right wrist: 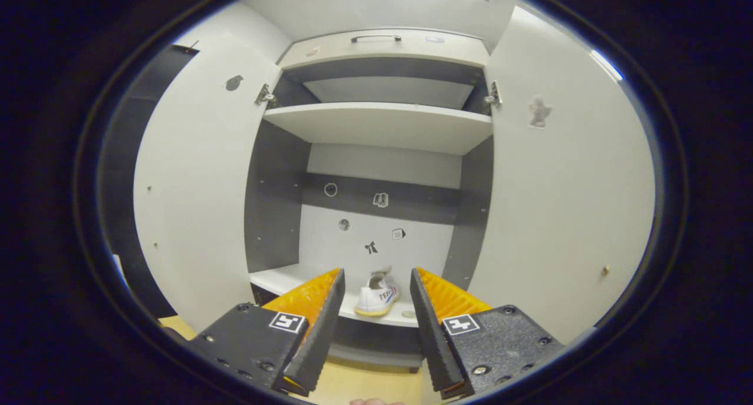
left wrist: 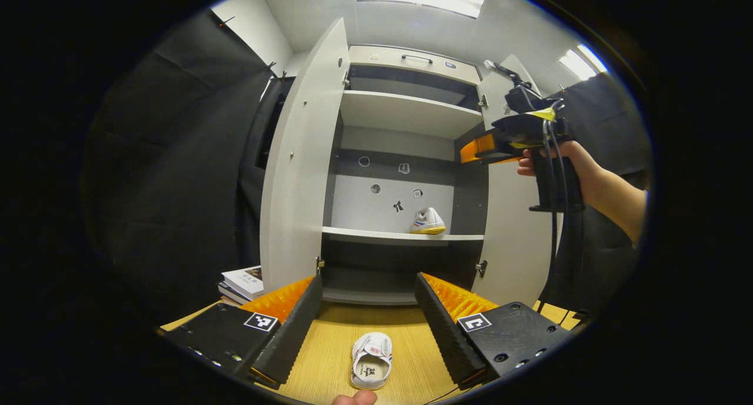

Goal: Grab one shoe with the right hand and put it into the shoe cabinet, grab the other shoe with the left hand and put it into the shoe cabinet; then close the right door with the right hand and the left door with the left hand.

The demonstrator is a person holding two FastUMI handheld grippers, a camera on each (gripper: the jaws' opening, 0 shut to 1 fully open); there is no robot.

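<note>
Your left tongs (left wrist: 369, 325) were released over the table (left wrist: 412, 358), with one shoe (left wrist: 371, 361) lying between them. Your right tongs (right wrist: 372, 328) were released too. The other shoe (right wrist: 377, 295) sat on the shoe cabinet (left wrist: 406, 113) shelf.

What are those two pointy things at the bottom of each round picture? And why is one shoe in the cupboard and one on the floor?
Those are grabbers, like big tweezers, and a person holds one in each hand. A small camera rides on each, so you look out along its two fingers. The left gripper is open and holds nothing; a white shoe lies on the wooden surface beneath it, waiting to be picked up. The right gripper is open and empty too. In the left gripper view you can see it from the side, in the person's hand. The other shoe already sits on a shelf in the shoe cabinet. Both cabinet doors stand open.
</note>
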